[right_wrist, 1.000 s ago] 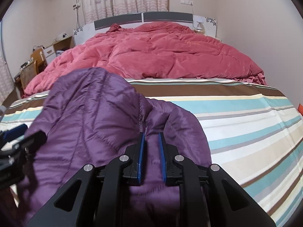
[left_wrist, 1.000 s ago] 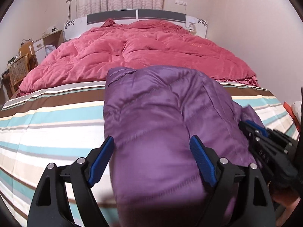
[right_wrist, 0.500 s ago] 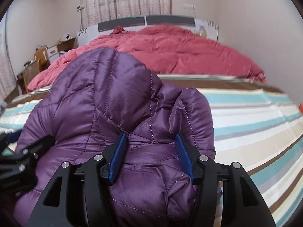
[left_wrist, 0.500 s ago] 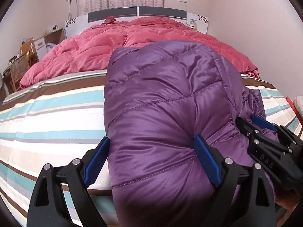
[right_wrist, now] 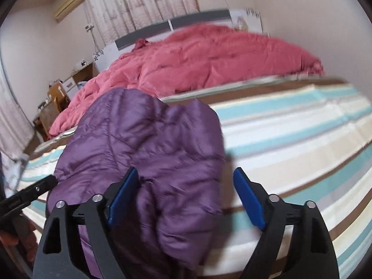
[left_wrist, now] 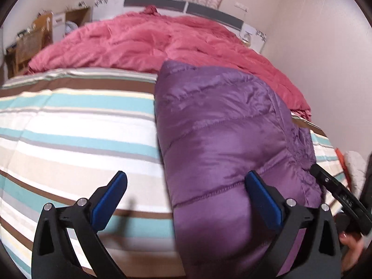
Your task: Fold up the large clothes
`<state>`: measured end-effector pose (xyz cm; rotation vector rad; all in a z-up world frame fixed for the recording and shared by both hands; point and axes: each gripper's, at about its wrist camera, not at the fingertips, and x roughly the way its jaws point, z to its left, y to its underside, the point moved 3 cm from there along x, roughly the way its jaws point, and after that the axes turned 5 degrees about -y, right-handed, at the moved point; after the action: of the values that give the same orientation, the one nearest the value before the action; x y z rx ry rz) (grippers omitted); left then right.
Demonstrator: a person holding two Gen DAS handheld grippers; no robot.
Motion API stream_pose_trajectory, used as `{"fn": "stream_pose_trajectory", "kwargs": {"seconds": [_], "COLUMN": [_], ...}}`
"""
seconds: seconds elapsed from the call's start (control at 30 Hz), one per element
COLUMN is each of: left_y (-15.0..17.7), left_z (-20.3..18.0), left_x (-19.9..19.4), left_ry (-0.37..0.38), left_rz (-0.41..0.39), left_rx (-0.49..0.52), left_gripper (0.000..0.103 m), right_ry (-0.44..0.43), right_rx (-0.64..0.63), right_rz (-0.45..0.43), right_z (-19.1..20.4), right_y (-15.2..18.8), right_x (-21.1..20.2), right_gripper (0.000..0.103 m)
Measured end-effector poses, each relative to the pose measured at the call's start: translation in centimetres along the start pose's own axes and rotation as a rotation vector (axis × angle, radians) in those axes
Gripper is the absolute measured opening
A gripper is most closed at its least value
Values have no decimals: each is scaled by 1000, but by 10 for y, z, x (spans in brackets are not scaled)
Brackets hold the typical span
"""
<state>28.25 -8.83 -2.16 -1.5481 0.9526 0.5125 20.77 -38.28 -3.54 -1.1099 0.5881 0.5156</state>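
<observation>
Purple puffy jacket (left_wrist: 223,144) sits folded into a fat bundle on the striped bed sheet (left_wrist: 69,125), right of centre in the left wrist view and lower left-centre in the right wrist view, w/ the red duvet (left_wrist: 162,39) heaped behind it toward the headboard.

Left gripper (left_wrist: 186,200): fingers spread wide, jaws have just been opening; the jacket's near edge lies between them but the pads aren't pressing it. Right gripper (right_wrist: 183,197): jaws have also just been opening, now spread wide, jacket lower left between them, left pad looks to brush the fabric, no pinch.

Looks like a let-go after a fold. To do it well, IMO: pull both grippers straight back w/o snagging the slick shell, since puffy fill tends to spring open. Prob. worth a flat press on top to squeeze air out, then check edges line up before any next fold.
</observation>
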Motion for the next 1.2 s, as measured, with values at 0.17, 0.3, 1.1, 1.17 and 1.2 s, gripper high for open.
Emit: {"fn": "stream_pose_trajectory", "kwargs": {"seconds": [0.17,0.3,1.1,1.17,1.2], "left_y": [2,4,17,19,21], "left_z": [-1,-7,-48,-49,-48], "left_x": [14,19,-19,-28,-32], "left_ry": [79,140,119,110,108], "left_rz": [71,117,24,4,-4], "left_rx": [-11,18,201,209,214], "left_gripper": [101,101,57,56,56], "right_ry": [-135,-225,-364,-369,-375], "right_rx": [169,267,179,165,164], "right_rz": [117,181,61,52,47], "right_z": [-23,-30,1,7,9], "right_y": [11,22,22,23,25], "right_x": [24,41,8,1,-3], "right_gripper": [91,91,33,33,33]}}
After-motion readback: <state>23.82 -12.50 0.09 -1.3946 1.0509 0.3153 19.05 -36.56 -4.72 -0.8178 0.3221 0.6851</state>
